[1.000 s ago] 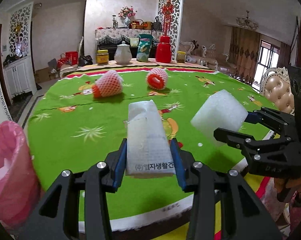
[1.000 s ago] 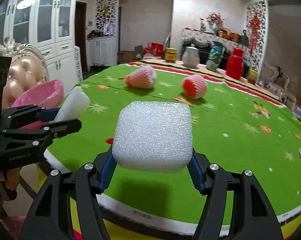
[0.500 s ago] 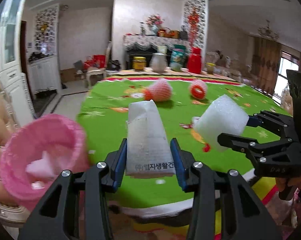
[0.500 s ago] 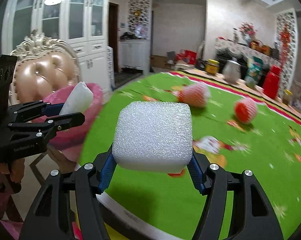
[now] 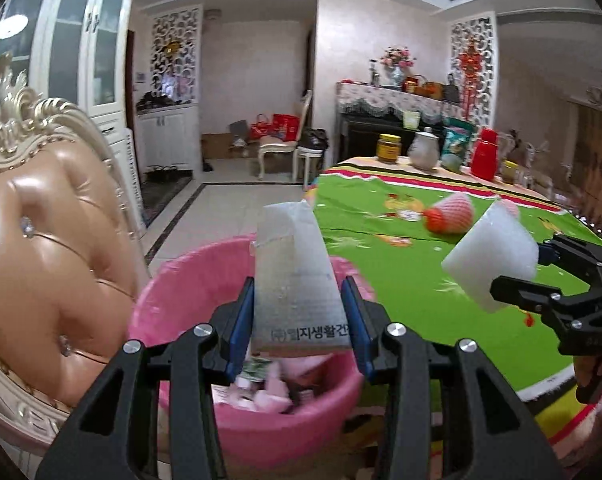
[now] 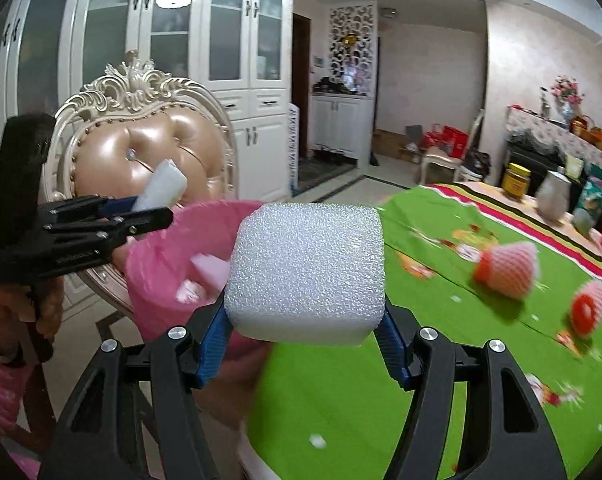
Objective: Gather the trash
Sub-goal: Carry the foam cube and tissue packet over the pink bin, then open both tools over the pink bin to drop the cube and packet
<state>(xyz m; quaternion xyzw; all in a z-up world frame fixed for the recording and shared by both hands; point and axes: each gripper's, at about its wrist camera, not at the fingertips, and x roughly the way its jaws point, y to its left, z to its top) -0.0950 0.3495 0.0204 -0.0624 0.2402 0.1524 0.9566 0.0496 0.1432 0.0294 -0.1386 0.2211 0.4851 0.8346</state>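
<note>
My left gripper [image 5: 297, 316] is shut on a white paper packet [image 5: 295, 276] with printed letters, held over the mouth of a pink bin [image 5: 189, 284] that holds scraps. My right gripper [image 6: 305, 330] is shut on a white foam block [image 6: 307, 270], just right of the bin [image 6: 161, 256], over the table's corner. From the left wrist view, that foam block [image 5: 491, 260] and the right gripper [image 5: 541, 276] hang at the right. In the right wrist view the left gripper [image 6: 149, 210] with its packet [image 6: 163, 186] is at the left.
An ornate tan chair [image 5: 41, 240] stands close behind the bin. The table with its green cloth [image 5: 413, 280] carries two fruits in foam nets [image 6: 509, 270] [image 6: 589, 308], and jars, a jug and a red flask [image 5: 487, 154] at the far end.
Both grippers swung left from over the table to the pink bin beside the chair, each keeping its load. The bin now fills the lower middle of the left wrist view.
</note>
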